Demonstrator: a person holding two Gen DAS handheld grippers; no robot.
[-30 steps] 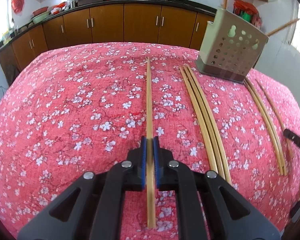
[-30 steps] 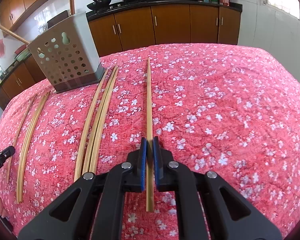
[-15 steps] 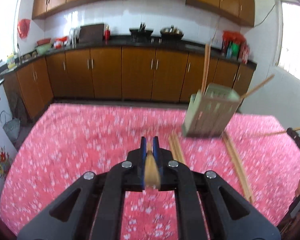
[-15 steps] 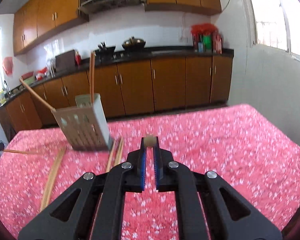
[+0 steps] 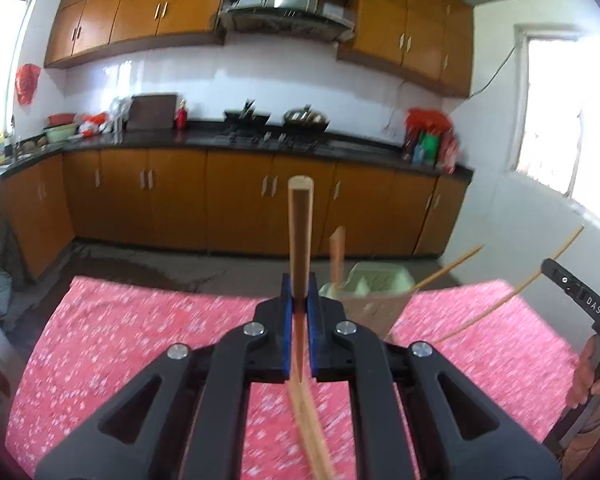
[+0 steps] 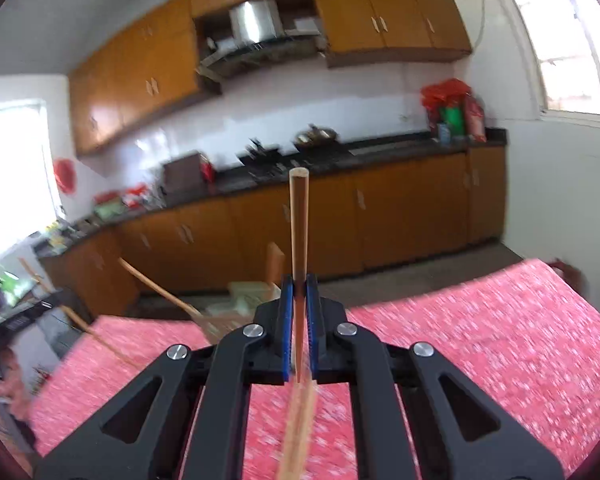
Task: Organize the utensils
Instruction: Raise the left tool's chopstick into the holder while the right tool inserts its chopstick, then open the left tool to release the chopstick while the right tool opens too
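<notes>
Grippers (image 5: 300, 304) (image 6: 299, 304) each pinch one chopstick (image 5: 300, 232) (image 6: 299, 224), raised near holder (image 5: 374, 284). Risk: thin sticks pivoting, missing its opening.

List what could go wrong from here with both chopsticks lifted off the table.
1. The left gripper and right gripper each pinch a chopstick by a narrow stretch; either might pivot or slip.
2. The holder already has sticks leaning outward; an incoming chopstick could knock them or tip it.
</notes>
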